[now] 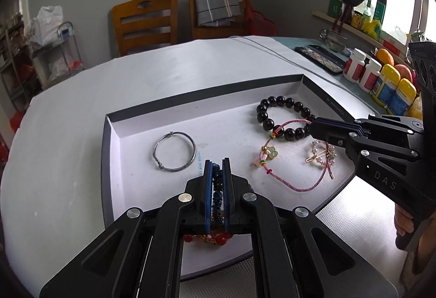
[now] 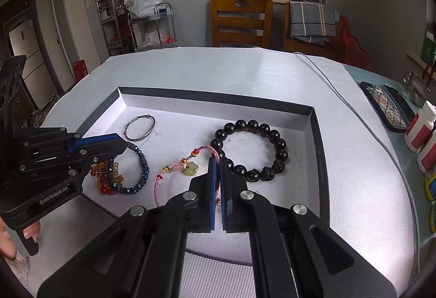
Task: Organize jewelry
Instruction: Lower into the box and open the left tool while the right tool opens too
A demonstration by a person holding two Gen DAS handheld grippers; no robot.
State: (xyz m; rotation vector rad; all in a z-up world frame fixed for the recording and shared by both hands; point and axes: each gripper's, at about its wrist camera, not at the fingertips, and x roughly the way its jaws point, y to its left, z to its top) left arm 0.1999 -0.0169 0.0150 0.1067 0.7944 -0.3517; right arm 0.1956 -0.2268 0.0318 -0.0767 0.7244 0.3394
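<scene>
Both grippers are down in the shallow grey-rimmed tray (image 2: 317, 140) at once. The left gripper (image 1: 217, 164) is clenched on the blue beaded bracelet (image 2: 141, 164) — in the left wrist view the beads run right between its blue pads, and the right wrist view shows the rest of the loop lying on the tray floor beside a red and gold beaded piece (image 2: 102, 178). The right gripper (image 2: 218, 161) is pinched tight on the pink braided cord bracelet (image 1: 297, 161), its green charm (image 2: 192, 168) just left of the fingertips. The cord crosses over the black bead bracelet (image 2: 252, 150), touching it. Off on the far left of the tray floor lies 1 thin silver bangle (image 1: 174, 151), well apart from everything. A pearl piece with a gold clip (image 1: 323, 154) sits under the right gripper.
</scene>
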